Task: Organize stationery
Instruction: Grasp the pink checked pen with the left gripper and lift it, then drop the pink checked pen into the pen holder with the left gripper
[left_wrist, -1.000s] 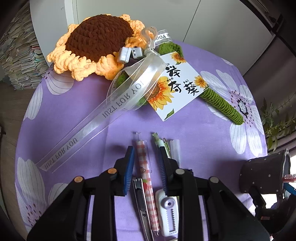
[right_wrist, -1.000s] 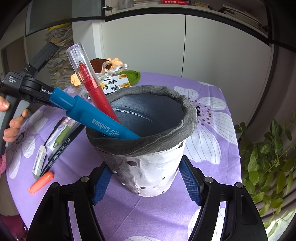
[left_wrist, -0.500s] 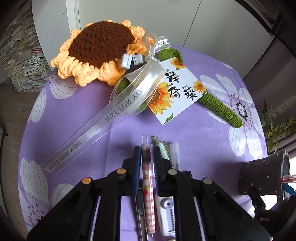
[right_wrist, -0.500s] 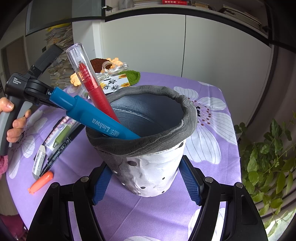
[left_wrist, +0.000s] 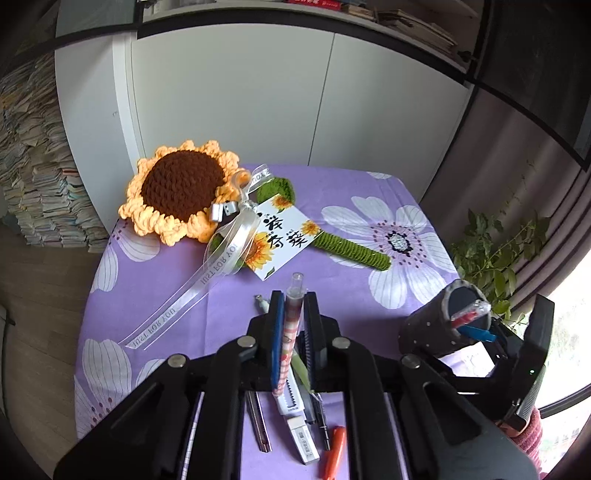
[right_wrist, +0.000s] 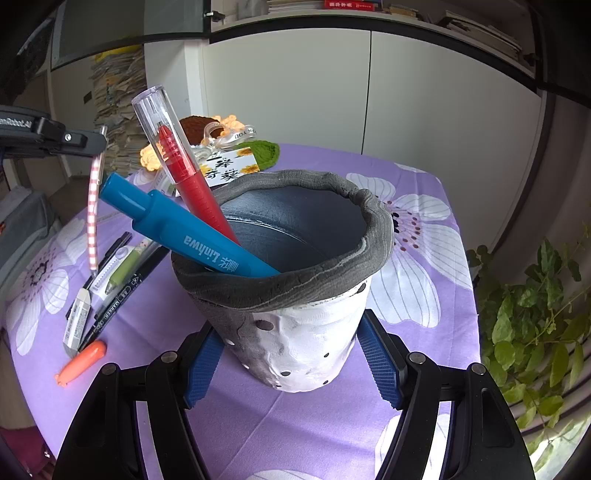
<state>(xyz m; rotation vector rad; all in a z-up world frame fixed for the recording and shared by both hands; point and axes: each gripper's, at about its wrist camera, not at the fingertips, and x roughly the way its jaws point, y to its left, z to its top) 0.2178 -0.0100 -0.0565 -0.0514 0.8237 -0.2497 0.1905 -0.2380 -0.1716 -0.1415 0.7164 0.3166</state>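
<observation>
Your left tool (left_wrist: 293, 325) grips the checked pen (left_wrist: 290, 343).
It tilts downward above the tabletop (left_wrist: 229, 295); your right tool (right_wrist: 291, 360) clamps the pot (right_wrist: 306, 350).

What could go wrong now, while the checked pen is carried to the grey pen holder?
1. The left hand-held gripper pinches the pink checked pen near its top, so the pen hangs and may swing or slip.
2. The blue marker and red capped pen lean across the grey clay pen holder, and may block entry.
3. A bump could tip the holder.
</observation>
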